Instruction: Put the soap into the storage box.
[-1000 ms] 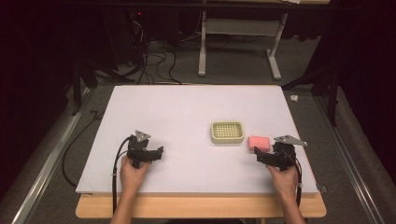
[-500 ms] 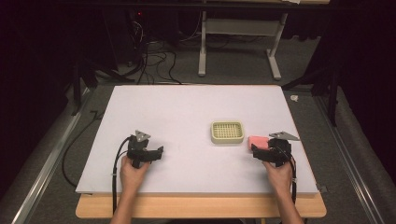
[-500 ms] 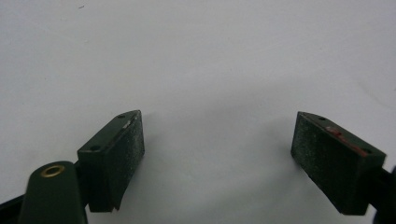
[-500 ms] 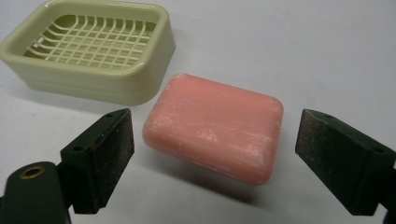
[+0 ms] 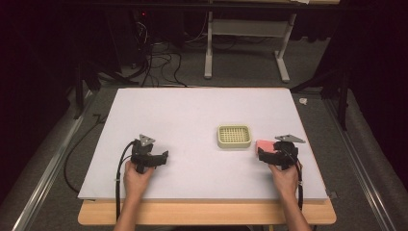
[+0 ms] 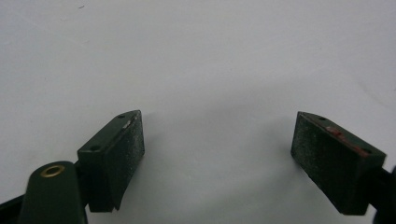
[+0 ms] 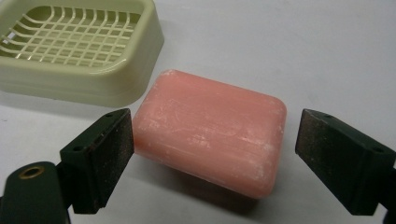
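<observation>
A pink bar of soap (image 7: 212, 140) lies flat on the white table, just right of a cream soap dish (image 7: 77, 49) with a grid floor. In the high view the soap (image 5: 263, 145) sits beside the dish (image 5: 234, 136), partly covered by my right gripper (image 5: 262, 153). That gripper (image 7: 210, 161) is open, its jaws on either side of the soap; the left jaw is close to the bar, the right one stands apart from it. My left gripper (image 5: 162, 157) rests at the front left, and in its own view (image 6: 217, 156) it is open over bare table.
The white board (image 5: 192, 115) lies on a wooden table whose front edge (image 5: 207, 214) shows below the hands. Cables and a desk frame (image 5: 245, 43) stand on the dark floor behind. Metal rails (image 5: 48, 163) run along both sides.
My right gripper has moved left and forward up to the pink soap, which now sits between its open jaws. The left gripper has stayed where it was.
</observation>
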`<state>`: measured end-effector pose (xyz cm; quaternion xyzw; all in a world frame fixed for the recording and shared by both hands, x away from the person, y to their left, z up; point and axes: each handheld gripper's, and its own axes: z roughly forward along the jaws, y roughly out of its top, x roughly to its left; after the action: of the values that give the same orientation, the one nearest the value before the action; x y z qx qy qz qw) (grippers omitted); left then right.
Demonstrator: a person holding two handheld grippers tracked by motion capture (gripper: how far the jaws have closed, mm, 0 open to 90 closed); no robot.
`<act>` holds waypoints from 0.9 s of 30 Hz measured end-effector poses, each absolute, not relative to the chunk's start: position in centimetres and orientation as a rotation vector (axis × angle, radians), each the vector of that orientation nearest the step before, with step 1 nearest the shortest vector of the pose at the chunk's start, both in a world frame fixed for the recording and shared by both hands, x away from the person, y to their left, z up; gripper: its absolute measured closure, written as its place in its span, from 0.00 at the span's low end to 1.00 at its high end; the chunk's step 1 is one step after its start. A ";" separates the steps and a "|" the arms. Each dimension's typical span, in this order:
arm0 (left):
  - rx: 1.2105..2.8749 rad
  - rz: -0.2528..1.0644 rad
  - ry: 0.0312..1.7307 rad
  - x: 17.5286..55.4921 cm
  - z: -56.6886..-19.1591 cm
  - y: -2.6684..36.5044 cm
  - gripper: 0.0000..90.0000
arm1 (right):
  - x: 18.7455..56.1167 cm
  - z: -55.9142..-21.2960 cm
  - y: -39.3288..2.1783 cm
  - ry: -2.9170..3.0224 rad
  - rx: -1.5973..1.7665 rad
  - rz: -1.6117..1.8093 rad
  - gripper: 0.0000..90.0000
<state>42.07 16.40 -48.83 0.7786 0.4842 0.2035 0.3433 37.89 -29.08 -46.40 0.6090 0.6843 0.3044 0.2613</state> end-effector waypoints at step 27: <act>2.023 0.528 1.258 42.1 -48.8 16.4 0.20 | 38.8 -46.1 -28.6 1.876 1.666 0.830 0.13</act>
<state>42.08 16.40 -48.83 0.7786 0.4843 0.2032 0.3435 38.83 -28.62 -46.07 0.6109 0.6879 0.3045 0.2467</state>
